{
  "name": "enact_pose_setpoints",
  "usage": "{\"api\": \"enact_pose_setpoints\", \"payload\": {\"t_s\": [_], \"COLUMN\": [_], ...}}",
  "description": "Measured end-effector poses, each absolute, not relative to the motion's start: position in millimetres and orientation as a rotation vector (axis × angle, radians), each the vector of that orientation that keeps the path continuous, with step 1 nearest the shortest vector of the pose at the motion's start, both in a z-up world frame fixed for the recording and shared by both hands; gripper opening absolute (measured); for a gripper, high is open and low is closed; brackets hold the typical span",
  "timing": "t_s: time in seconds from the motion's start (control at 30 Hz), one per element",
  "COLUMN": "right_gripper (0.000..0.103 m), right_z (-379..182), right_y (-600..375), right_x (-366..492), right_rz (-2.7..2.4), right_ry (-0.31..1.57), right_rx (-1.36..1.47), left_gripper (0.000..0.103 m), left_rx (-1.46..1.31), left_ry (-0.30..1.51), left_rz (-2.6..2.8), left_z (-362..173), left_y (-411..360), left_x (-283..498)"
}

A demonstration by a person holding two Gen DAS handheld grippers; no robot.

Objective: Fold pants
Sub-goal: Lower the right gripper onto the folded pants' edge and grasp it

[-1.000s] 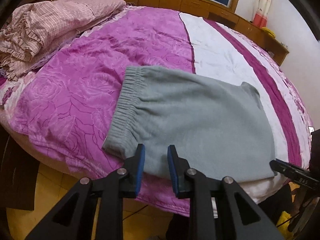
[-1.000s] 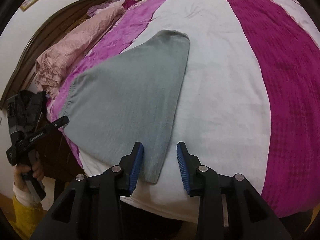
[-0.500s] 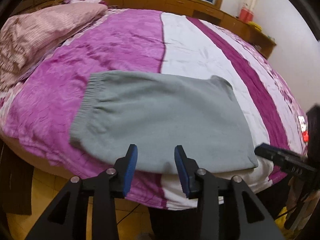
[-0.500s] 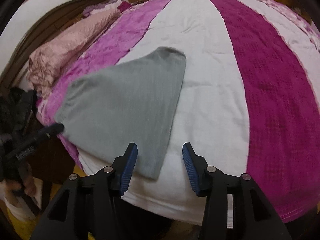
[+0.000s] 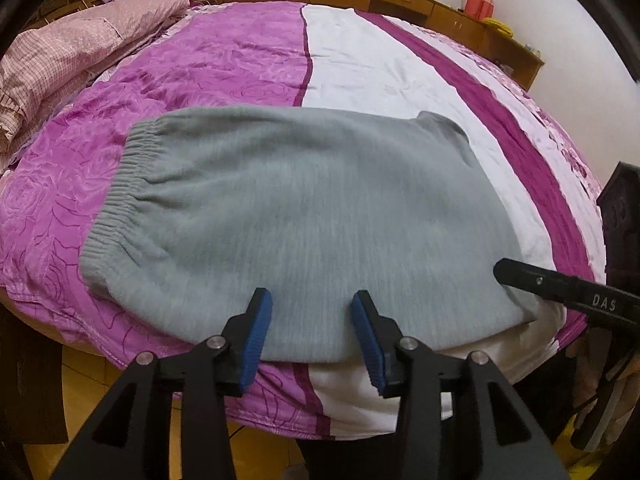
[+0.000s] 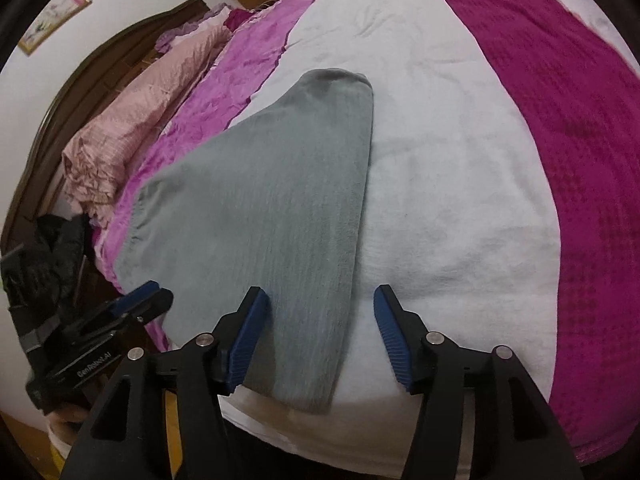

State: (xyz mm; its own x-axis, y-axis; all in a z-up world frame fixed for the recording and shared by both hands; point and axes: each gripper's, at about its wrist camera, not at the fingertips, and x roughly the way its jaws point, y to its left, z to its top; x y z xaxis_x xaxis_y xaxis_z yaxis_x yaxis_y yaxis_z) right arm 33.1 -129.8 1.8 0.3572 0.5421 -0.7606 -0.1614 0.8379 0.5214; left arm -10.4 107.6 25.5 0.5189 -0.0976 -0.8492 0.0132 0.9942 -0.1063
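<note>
While both of our claws hang over the near edge of the bed, the grey pants lie folded flat on the bedspread just ahead of them. Our left gripper has its blue pads apart and the jaws are opening; the near fold of the pants lies beyond the gap and the pads press on nothing. From this claw, the ribbed waistband sits ahead and to the left, on the pink rose-patterned stripe, and the far corner of the pants reaches ahead and to the right onto the white stripe. To its right, the black finger of our other claw shows beside the pants' right corner.

Our right gripper also stands apart, jaws opening wider. The narrow end of the pants runs under its left pad and into the gap, with white bedspread under the right pad; neither pad clamps the cloth. Left of this claw we see the left gripper, held in a hand. Far ahead and left lies a rumpled pink quilt by the dark headboard.
</note>
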Motion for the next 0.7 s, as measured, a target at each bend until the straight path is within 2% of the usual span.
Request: {"api": "enact_pose_setpoints", "payload": {"t_s": [0.43,0.7], "right_gripper": [0.053,0.046], "right_z": [3.6,-0.8], "right_y": [-111.4,-116.5], "right_x": [32.7,32.2], "right_rz": [0.538,0.553], "right_ry": [1.15,1.13], "right_rx": [0.389,0.399], "left_gripper": [0.047,0.047], "left_rx": [-0.098,-0.097], "left_ry": [1.029,1.034], "left_rz": [-0.058,-0.049], "left_z": [25.1,25.7], "left_y": [107.4,107.3], "left_x": [-8.5,-7.7]}}
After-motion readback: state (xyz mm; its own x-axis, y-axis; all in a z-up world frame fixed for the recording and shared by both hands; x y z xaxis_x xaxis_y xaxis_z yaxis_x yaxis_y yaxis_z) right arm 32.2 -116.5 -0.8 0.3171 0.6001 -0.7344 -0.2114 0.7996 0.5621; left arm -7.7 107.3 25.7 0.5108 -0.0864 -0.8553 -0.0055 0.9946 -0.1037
